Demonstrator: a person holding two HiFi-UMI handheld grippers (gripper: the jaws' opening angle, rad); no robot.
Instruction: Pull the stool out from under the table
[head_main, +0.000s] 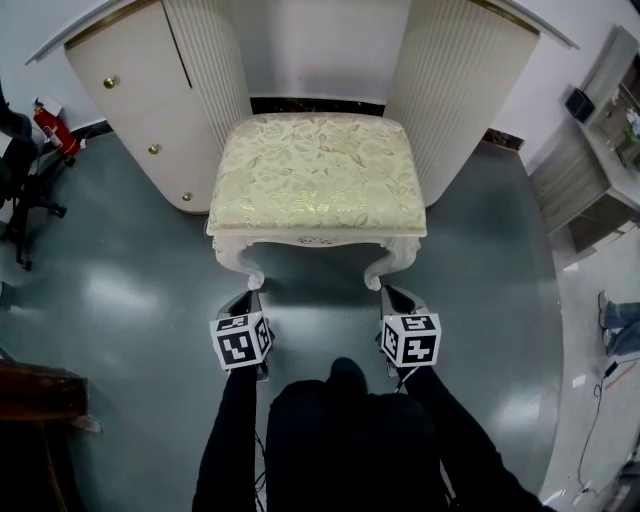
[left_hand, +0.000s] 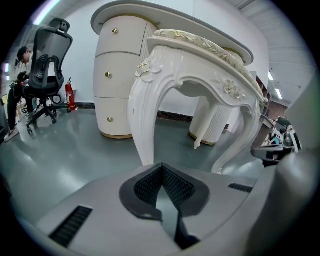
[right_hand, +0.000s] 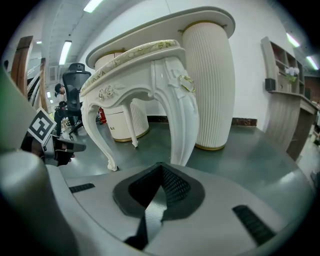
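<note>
Both clenched and empty, left claw (head_main: 244, 302) and right claw (head_main: 396, 297) sit lower centre, facing the front legs of the stool (head_main: 316, 175), likely aligned for pulling.

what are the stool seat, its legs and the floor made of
Pale gold floral seat cushion: looks like woven brocade fabric, with a sheen on the leaf pattern.
Curved white stool legs: probably carved wood under glossy paint, though moulded resin is possible; highlights along the curves.
Dark grey-green floor: smooth, glossy, reflecting lights; perhaps coated concrete or vinyl.
</note>
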